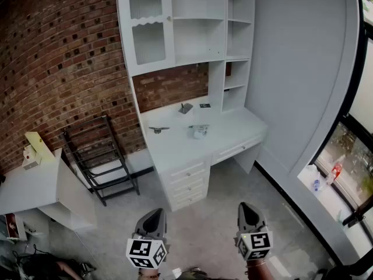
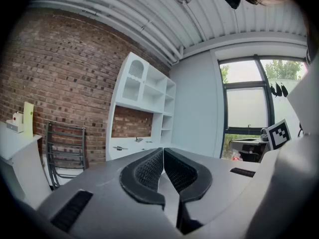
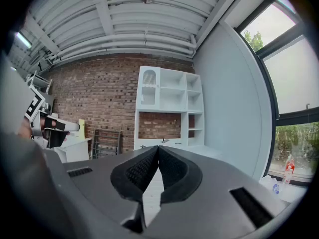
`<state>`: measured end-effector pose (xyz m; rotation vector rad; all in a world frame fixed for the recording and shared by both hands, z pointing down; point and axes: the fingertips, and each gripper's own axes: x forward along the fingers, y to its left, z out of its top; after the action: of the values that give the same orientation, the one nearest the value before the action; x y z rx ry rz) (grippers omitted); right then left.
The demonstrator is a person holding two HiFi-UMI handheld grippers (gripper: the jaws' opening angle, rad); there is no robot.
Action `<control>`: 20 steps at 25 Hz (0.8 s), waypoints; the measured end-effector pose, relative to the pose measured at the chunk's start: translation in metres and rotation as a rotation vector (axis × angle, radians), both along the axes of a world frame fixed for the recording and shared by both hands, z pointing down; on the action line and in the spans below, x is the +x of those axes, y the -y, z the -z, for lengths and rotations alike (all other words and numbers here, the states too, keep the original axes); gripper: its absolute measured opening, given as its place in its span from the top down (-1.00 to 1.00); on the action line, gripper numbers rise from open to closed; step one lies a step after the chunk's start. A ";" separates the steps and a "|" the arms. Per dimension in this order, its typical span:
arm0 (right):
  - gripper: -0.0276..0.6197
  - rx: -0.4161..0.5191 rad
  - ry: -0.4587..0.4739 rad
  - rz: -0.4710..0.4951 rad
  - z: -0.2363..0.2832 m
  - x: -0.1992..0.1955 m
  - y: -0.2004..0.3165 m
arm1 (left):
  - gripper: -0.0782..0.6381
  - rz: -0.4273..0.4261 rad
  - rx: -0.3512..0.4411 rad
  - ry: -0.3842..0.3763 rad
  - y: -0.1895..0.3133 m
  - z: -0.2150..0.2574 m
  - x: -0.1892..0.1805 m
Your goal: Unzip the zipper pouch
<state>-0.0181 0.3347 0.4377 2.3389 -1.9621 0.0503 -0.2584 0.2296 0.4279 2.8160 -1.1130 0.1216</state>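
- The left gripper (image 1: 155,212) is hanging low over the grey floor (image 1: 204,226), well apart from the desk. Its two jaws are pressing tight together, and nothing is sitting between them.
- The right gripper (image 1: 245,206) is hanging beside it. Its jaws are squeezing together too, and they are holding nothing.
- A white desk (image 1: 175,150) is standing against the brick wall (image 1: 58,69), far in front of both grippers.
- A small pale thing (image 1: 200,131) is lying near the middle of the desk top. It may be the zipper pouch, but it is looking too small to tell. No gripper is touching it.
- A little dark thing (image 1: 158,129) is lying to its left, and a grey thing (image 1: 185,108) is sitting further back by the wall.
- The drawers (image 1: 187,182) under the desk top are sitting pushed in.
- A white shelf cupboard (image 1: 198,22) is standing on the desk. Its door (image 1: 145,25) is sitting shut, and I cannot tell what is behind it.
- A black rack (image 1: 99,156) is standing left of the desk.
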 end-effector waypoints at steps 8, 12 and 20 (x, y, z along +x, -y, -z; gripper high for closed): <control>0.91 -0.015 -0.005 0.006 -0.002 -0.004 0.001 | 0.77 -0.011 -0.008 0.008 -0.002 -0.003 0.001; 0.91 -0.021 -0.005 -0.003 -0.004 0.000 -0.001 | 0.77 -0.026 -0.011 0.008 -0.004 -0.004 0.006; 0.91 -0.027 -0.021 0.011 -0.008 -0.006 -0.006 | 0.77 -0.055 -0.006 0.010 -0.009 -0.007 0.011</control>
<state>-0.0237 0.3409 0.4460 2.3029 -1.9522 0.0509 -0.2471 0.2387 0.4347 2.8450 -1.0354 0.1430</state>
